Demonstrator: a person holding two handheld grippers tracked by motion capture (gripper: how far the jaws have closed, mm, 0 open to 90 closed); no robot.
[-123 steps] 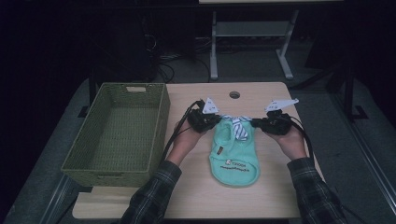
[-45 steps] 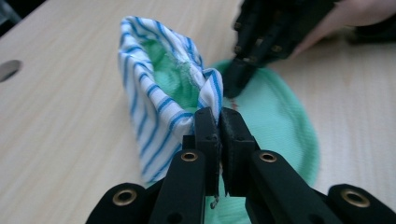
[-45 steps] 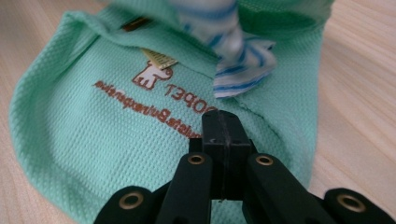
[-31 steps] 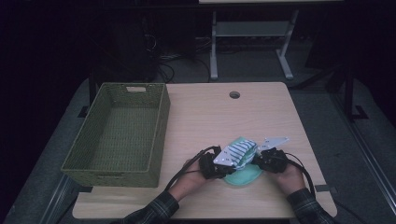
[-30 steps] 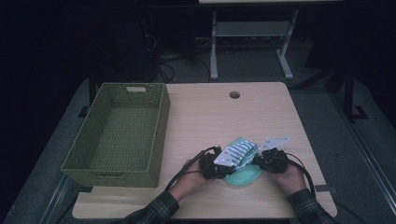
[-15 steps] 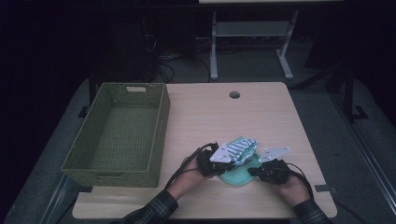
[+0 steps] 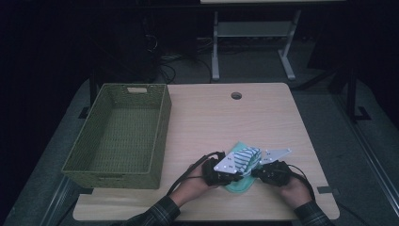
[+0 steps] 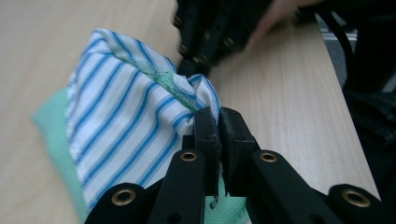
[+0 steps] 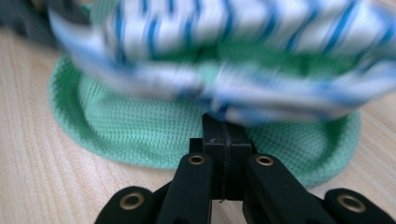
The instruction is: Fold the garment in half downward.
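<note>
Now both tools low centre of frame: left tool point(image 7: 234, 175) pinching striped garment point(image 7: 244, 157) edge, right tool point(image 7: 259, 172) pressed together at its opposite side; wicker basket point(image 7: 123, 162) far left.

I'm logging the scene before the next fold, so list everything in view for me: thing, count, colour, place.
garment: one, mint green mesh with a blue-and-white striped part folded on top, near front edge of the table, right of centre.
basket: one, olive green wicker, left side of the table, nothing visible inside.
table: one, light wood, with a round hole near its far edge.
metal stand: one, pale grey, on the floor behind the table.
cables: several, black, on the dark floor behind the table.
left tongs: one, black, jaws shut on the striped edge of the garment.
right tongs: one, black, jaws shut at the garment's edge; blur hides whether cloth is pinched.
sleeves: two, dark plaid, at the bottom edge.
</note>
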